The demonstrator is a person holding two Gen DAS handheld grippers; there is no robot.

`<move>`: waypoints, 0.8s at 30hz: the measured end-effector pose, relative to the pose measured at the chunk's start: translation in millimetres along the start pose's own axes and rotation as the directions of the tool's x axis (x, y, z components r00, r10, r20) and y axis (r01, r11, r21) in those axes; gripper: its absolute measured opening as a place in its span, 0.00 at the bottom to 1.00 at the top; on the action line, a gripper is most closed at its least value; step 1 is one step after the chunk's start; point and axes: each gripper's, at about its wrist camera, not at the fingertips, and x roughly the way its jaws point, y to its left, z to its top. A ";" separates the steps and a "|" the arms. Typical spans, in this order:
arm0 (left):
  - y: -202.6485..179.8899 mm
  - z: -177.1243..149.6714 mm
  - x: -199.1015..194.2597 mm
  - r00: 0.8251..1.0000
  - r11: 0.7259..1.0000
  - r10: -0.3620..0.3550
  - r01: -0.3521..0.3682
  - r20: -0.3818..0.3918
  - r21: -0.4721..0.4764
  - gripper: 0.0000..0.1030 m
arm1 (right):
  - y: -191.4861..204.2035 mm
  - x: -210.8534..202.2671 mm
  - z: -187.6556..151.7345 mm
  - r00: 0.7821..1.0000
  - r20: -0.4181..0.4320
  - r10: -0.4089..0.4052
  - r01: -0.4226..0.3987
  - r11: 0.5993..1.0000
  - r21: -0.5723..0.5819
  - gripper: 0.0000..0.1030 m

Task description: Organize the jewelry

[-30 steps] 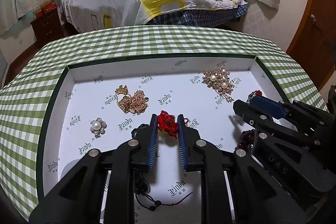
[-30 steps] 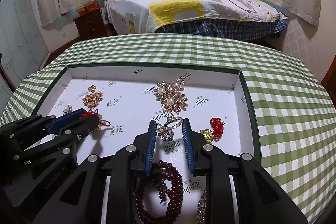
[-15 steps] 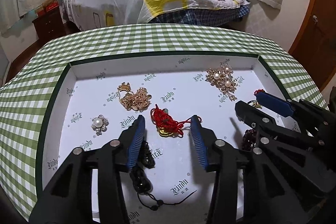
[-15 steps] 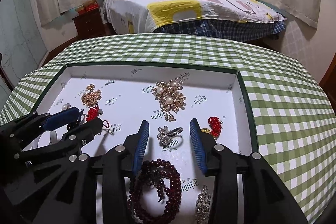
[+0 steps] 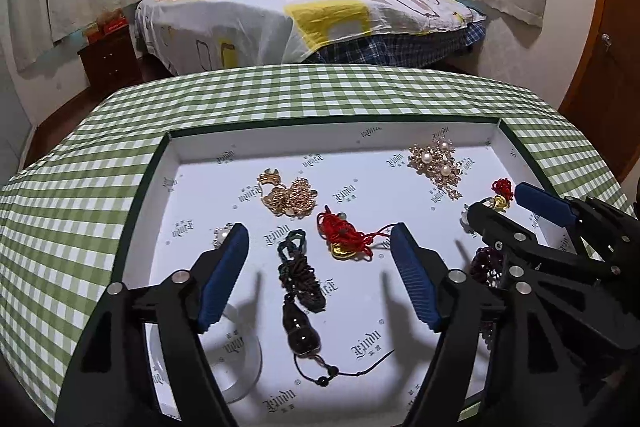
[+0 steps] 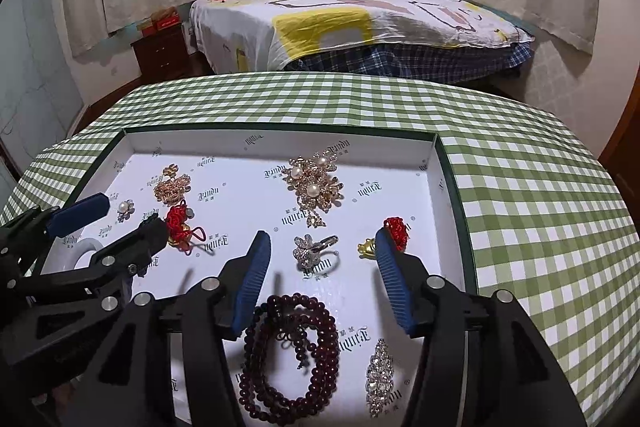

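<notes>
A white tray (image 5: 400, 143) with a dark green rim holds the jewelry. My left gripper (image 5: 320, 269) is open and empty above a dark cord pendant (image 5: 300, 283), with a red knotted charm (image 5: 344, 235) just beyond it. My right gripper (image 6: 320, 277) is open and empty, with a silver flower ring (image 6: 312, 251) lying between its fingers and a dark red bead bracelet (image 6: 292, 351) below. A pearl gold brooch (image 6: 314, 183), a gold chain piece (image 5: 288, 197), a small pearl flower (image 6: 125, 209) and a red-and-gold charm (image 6: 394, 233) lie apart.
The tray (image 6: 452, 187) sits on a green checked tablecloth (image 5: 320, 91). A crystal hair clip (image 6: 380, 375) lies at the tray's near right. A clear bangle (image 5: 240, 367) lies near left. A bed (image 5: 304, 19) stands beyond the table.
Both grippers opened and pulled back. The left let go of the red knotted charm, the right let go of the silver flower ring; both pieces now lie on the tray.
</notes>
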 end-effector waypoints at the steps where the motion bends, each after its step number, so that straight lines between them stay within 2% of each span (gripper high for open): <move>1: 0.8 0.0 -0.8 1.000 1.000 0.006 -0.006 0.003 0.001 0.73 | -0.1 -1.0 -0.3 1.000 0.002 -0.005 0.005 1.000 0.000 0.55; 5: 3.5 0.7 -4.6 0.999 0.999 0.036 -0.037 0.019 0.008 0.79 | -2.2 -3.8 -0.6 1.000 0.009 -0.012 0.012 1.000 0.007 0.60; 11: 5.8 -0.3 -13.2 0.998 0.999 0.047 -0.047 0.033 0.001 0.85 | -3.3 -9.7 -2.8 0.999 0.022 -0.025 0.025 1.000 0.014 0.65; 14: 6.7 -2.4 -23.2 0.998 0.999 0.033 -0.032 0.048 -0.008 0.85 | -2.6 -17.8 -5.3 0.999 0.032 -0.031 0.030 0.999 0.021 0.65; 24: 11.9 -14.8 -99.3 0.988 0.996 0.085 -0.080 0.131 -0.045 0.89 | 6.1 -82.6 -18.1 0.995 0.098 -0.020 0.014 0.998 0.058 0.70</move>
